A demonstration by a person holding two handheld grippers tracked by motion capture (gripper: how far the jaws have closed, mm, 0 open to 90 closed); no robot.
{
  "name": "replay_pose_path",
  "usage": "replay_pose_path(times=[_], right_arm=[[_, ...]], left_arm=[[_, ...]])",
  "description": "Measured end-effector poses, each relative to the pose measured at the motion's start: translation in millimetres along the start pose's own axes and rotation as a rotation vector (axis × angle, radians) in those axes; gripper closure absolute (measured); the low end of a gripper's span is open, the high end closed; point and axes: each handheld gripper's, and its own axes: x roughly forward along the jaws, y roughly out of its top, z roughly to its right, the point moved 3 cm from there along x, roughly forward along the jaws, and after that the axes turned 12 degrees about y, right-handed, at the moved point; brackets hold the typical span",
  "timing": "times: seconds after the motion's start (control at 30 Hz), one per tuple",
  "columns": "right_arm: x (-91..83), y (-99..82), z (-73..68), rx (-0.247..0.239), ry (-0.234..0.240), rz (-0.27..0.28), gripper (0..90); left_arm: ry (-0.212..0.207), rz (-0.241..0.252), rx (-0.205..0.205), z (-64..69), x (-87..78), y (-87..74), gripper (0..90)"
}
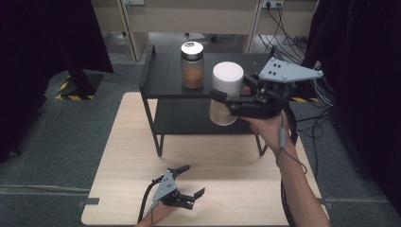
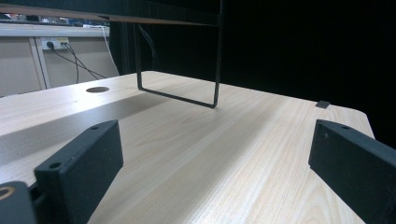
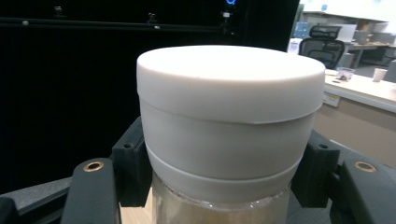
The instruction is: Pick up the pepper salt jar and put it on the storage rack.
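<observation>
The right gripper [image 1: 226, 101] is clamped on the white-lidded jar [image 1: 226, 92] of pale powder, held in the air at the shelf's [image 1: 165, 80] front edge, at about 4 o'clock from the amber-filled jar [image 1: 192, 65]. This looks like the carrying step; next it needs a level set-down clear of that jar. The left gripper [image 1: 187, 182] rests open and empty on the table [image 1: 236, 179] at 6 o'clock.

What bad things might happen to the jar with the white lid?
1. The right gripper holds the white-lidded jar in the air, its jaws around the lid's lower part. If the lid is loose, the glass below might drop.
2. The jar hangs close to the black shelf's front edge, so it might bump it.
3. The brown jar stands nearby on top and might get knocked.
</observation>
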Motion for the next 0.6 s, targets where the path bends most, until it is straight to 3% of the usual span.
replay_pose_path(times=[0.4, 0.6], right_arm=[[17.4, 14.8, 25.1, 0.048, -0.100, -0.004, 35.5], [29.1, 16.2, 36.1, 0.060, -0.174, -0.025, 35.5]], left_arm=[[-0.002, -0.001, 0.003, -0.2, -0.2, 0.2, 2.6], [-0.001, -0.001, 0.003, -0.1, -0.3, 0.2, 2.6]])
